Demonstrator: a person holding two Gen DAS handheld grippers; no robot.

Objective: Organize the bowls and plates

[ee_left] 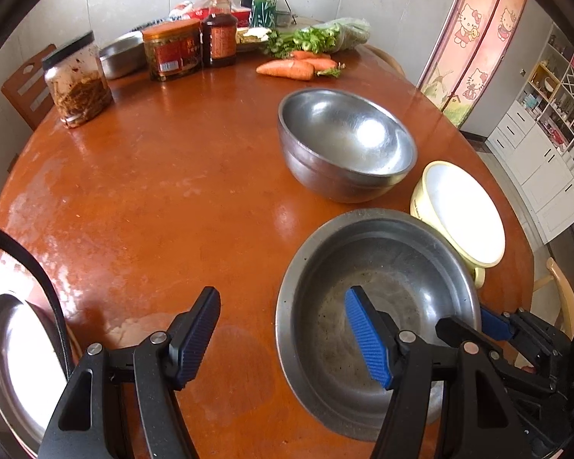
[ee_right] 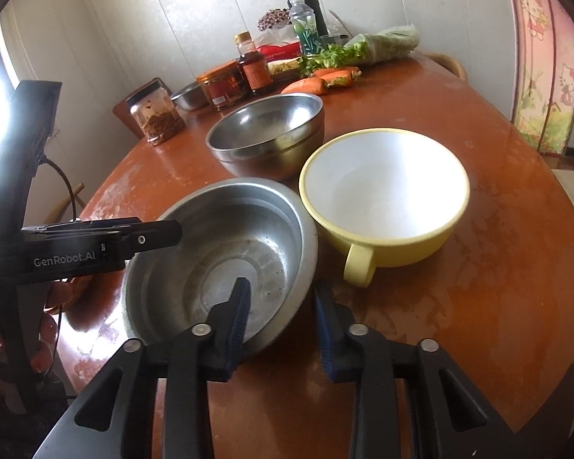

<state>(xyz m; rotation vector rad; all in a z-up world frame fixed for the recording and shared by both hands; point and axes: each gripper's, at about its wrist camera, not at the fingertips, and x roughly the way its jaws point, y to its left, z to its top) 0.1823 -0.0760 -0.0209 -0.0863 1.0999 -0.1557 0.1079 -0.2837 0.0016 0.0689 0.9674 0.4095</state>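
Two grippers work over a shallow steel basin near the worktop's front edge. Right gripper pinches the basin's right rim between narrowed pads. Left gripper stands half open, one pad inside the basin, holding nothing.

Both grippers, the left gripper and the right gripper, are built of black angular links pinned with silver rivets and tipped with ribbed blue pads. "GenRobot.AI" is printed in white; a thin black cable is attached.
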